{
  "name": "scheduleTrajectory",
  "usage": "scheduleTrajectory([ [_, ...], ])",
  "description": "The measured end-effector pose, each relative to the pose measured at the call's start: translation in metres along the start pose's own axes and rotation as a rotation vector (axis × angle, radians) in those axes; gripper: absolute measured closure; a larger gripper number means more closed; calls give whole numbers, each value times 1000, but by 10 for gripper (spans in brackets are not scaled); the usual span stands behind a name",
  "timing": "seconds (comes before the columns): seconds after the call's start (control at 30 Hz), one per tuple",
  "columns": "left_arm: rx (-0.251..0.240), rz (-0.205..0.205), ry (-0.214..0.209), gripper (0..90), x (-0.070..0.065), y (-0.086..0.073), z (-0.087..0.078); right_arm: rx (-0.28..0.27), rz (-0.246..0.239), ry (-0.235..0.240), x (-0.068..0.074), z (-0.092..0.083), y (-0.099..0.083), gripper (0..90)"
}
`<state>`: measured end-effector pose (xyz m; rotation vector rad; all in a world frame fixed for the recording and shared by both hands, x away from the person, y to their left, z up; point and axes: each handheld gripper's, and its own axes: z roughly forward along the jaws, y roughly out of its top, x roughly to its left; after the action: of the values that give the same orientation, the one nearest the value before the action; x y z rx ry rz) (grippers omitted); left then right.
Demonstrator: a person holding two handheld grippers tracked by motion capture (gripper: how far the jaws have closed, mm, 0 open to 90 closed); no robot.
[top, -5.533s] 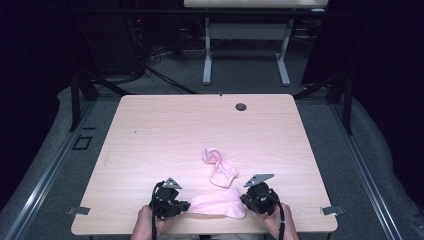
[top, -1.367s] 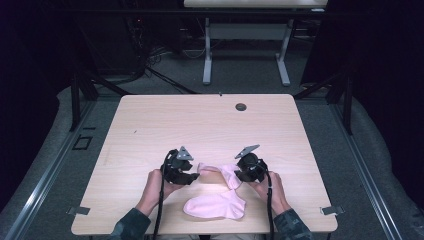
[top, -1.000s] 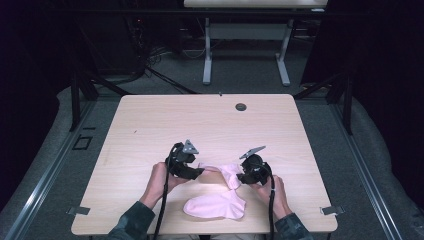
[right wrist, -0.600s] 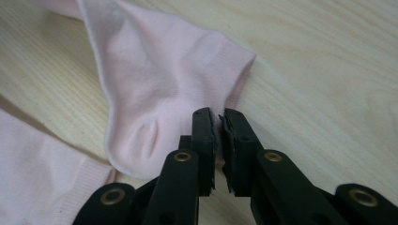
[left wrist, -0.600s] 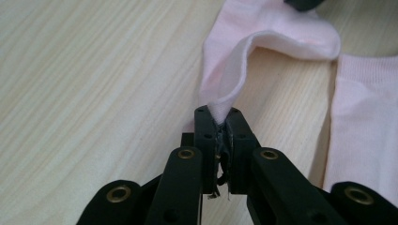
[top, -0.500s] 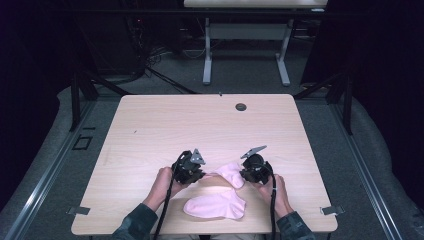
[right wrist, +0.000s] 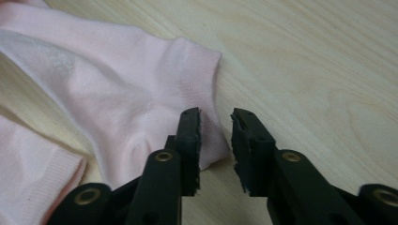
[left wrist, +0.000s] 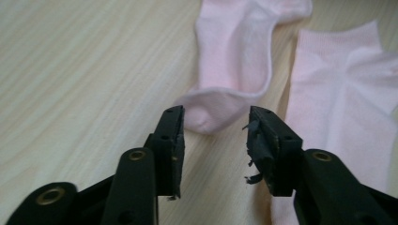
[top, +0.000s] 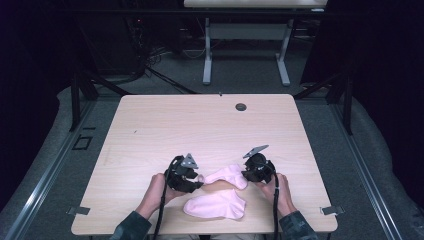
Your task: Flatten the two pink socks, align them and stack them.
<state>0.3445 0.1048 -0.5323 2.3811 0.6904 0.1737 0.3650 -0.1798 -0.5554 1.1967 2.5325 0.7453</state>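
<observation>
Both grippers, left gripper [top: 199, 178] and right gripper [top: 244, 175], sit open at either end of the upper pink cotton sock [top: 227, 175]; I'd pinch just the edges, then lift evenly.

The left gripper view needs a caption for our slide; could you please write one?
Left gripper, jaws open, poised at the rounded end of a pink sock, with a second pink sock alongside on the wooden table.

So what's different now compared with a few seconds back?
Both tongs moved up from the table's near edge to the second pink sock, stretched it sideways, laid it flat and opened. The left tongs and right tongs now sit at its ends. The first sock stayed put.
</observation>
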Motion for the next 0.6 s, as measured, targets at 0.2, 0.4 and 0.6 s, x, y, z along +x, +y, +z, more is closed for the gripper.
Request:
scheduleTrajectory([
  [0.2,-78,-134,86,438,15,12,-17,-38,-1,-2,0,-7,4,607],
  [0.4,15,-192,93,356,11,28,17,-17,-11,1,7,0,6,580],
  [0.6,123,-205,63,399,5,21,32,20,-33,-12,10,3,5,627],
])
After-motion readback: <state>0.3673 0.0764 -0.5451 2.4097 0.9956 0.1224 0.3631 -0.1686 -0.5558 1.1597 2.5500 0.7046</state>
